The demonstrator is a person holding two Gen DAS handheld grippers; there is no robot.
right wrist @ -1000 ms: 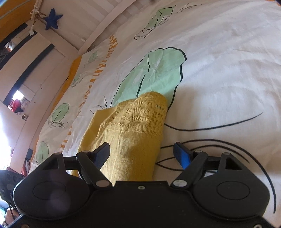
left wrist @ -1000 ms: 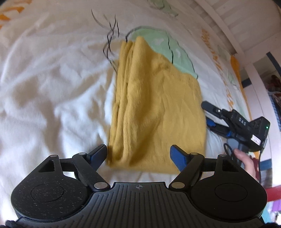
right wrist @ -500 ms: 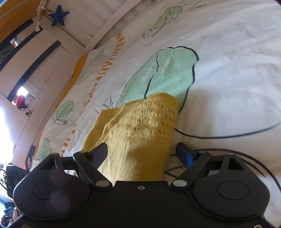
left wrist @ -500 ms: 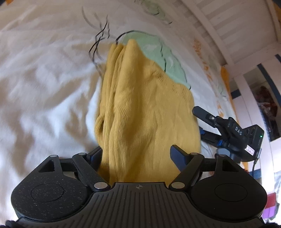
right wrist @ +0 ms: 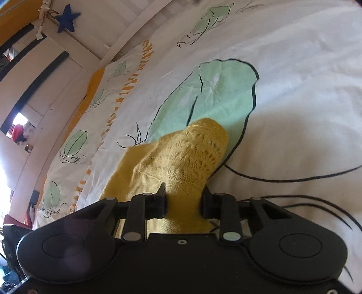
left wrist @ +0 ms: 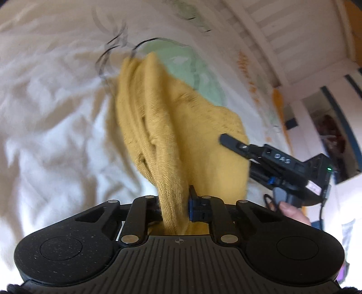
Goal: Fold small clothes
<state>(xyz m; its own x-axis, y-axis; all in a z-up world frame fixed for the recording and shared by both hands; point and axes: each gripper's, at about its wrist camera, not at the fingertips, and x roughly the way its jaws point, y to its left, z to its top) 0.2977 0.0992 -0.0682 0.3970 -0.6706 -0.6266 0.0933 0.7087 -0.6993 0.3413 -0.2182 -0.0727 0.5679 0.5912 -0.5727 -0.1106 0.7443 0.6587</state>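
1. The knit (left wrist: 181, 135) is a mustard-yellow garment, folded into a long strip on the bed. It is fine-ribbed along its length, with an openwork lace band at one end (right wrist: 194, 153). It bunches into soft ridges where I hold it.
2. My left gripper (left wrist: 174, 211) is at 6 o'clock in the left wrist view. Its jaws are closing, and a gathered tuck of knit is already pinched tight between the black finger and the blue pad (left wrist: 192, 208).
3. My right gripper (right wrist: 183, 204) is at 6 o'clock in its own view. Its jaws are closing too, with the lace end squeezed between both black fingers. From the left view I see it at 3 o'clock (left wrist: 235, 144), one finger lying across the knit's far edge.
4. A hand (left wrist: 291, 210) grips that right tool's handle at 4 o'clock.
5. The sheet (right wrist: 305, 101) under the knit is white, creased cotton, printed with pale green leaves outlined in black and short orange dashes. One large leaf (right wrist: 215, 95) sits at 12 o'clock just beyond the lace end, partly covered by it.
6. A white slatted bed frame (left wrist: 271, 24) runs along the sheet's far side. A blue star (right wrist: 66, 21) hangs at 10 o'clock in the right view.
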